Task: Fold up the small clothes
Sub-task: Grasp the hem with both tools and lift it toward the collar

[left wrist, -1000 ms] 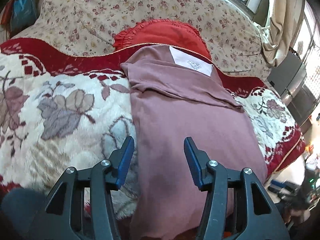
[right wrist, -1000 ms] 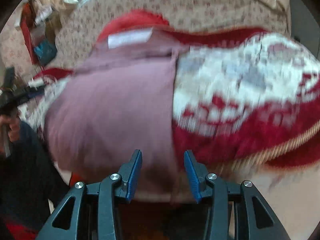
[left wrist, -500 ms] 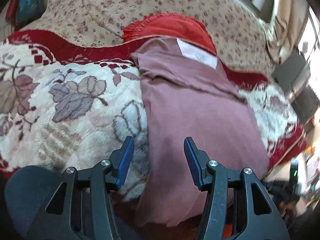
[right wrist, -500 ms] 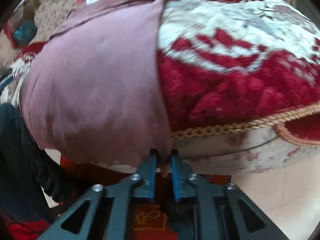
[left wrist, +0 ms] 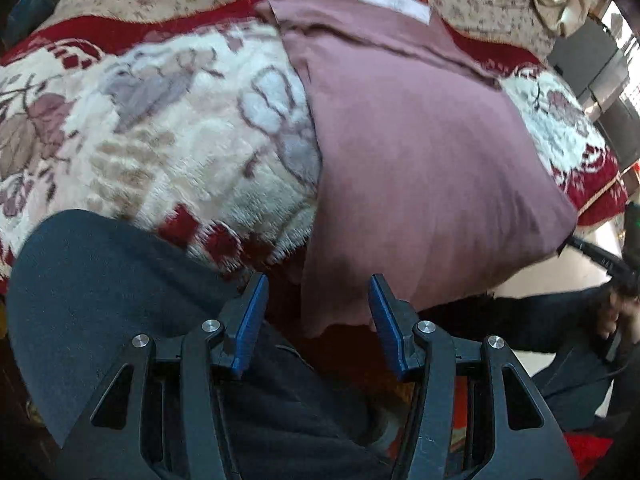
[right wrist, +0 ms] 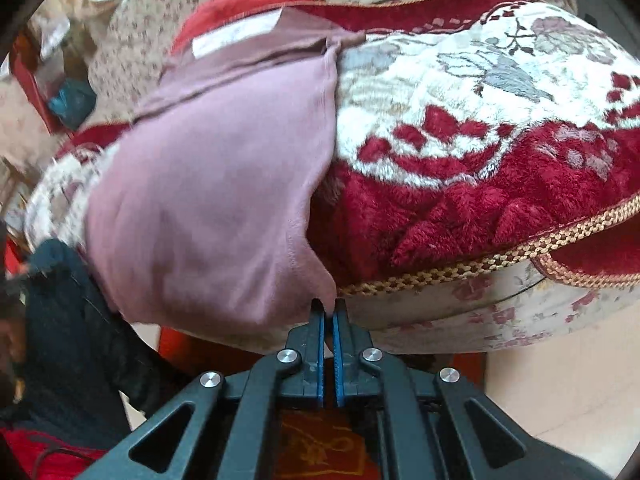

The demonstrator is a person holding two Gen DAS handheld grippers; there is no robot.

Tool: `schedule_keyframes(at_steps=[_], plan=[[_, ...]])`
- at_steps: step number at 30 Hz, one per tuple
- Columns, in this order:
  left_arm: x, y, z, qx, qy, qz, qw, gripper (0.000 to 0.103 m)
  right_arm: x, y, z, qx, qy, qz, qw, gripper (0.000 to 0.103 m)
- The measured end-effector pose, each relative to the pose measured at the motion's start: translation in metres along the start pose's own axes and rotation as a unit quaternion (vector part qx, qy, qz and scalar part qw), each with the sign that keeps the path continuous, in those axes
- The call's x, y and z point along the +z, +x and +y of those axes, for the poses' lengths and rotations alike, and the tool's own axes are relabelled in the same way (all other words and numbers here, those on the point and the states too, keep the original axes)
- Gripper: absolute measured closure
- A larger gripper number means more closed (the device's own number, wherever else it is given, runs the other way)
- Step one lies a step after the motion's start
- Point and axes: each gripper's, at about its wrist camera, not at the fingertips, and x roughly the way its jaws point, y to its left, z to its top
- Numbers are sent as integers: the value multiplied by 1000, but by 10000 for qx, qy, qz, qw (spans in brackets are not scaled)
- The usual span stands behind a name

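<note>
Mauve garment (right wrist: 208, 208) corner pinched by right fingers (right wrist: 318, 320), left fingers (left wrist: 248, 320) apart

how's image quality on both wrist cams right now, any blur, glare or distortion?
Left wrist: motion blur smears the blanket and mauve garment; window top right blown out; strong fisheye bend, dark corners. Right wrist: milder blur on the garment, blanket pile and gold trim fairly sharp; right hand-held gripper crisp; daylight is even, no harsh glare.
</note>
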Motion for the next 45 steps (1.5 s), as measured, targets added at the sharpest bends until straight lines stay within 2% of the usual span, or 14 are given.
schedule_keyframes(at_steps=[2, 4, 7, 10, 11, 17, 22, 23, 25, 27, 31, 36, 40, 45], plan=[[2, 10, 1, 80, -23, 217, 9997, 52, 4, -6, 3, 138, 55, -142, 9998, 100], [5, 25, 4, -310, -144, 542, 9979, 52, 6, -16, 10, 290, 60, -442, 9986, 100], [5, 46, 9, -392, -410, 956, 9938, 52, 15, -31, 11, 378, 115, -757, 9963, 100], [1, 72, 19, -856, -842, 1402, 9828, 52, 18, -30, 9, 425, 252, -821, 9954, 100], [0, 80, 22, -763, -939, 1523, 9809, 53, 19, -30, 9, 413, 281, -816, 9954, 100], [3, 93, 24, -667, -1045, 1652, 9784, 54, 24, -25, 9, 491, 321, -798, 9951, 100], [5, 99, 30, -742, -1192, 1733, 9748, 54, 25, -21, 9, 588, 288, -765, 9949, 100], [4, 98, 30, -753, -1207, 1715, 9749, 54, 25, -22, 9, 609, 297, -776, 9947, 100], [2, 94, 27, -795, -1208, 1673, 9752, 67, 26, -22, 7, 652, 316, -798, 9942, 100], [-5, 88, 27, -750, -1107, 1639, 9774, 99, 25, -23, 8, 687, 312, -818, 9938, 100], [-15, 61, 6, -760, -614, 1396, 9854, 99, 26, -26, 9, 751, 334, -856, 9929, 100], [-12, 31, -9, -1119, -341, 1088, 9872, 99, 27, -32, 6, 791, 439, -939, 9915, 100], [17, -4, 3, -1391, -465, 305, 9887, 99, 32, -44, 1, 723, 579, -1196, 9885, 100], [65, -36, 25, -1284, -628, -668, 9875, 99, 54, -58, 6, 516, 399, -1449, 9873, 100]])
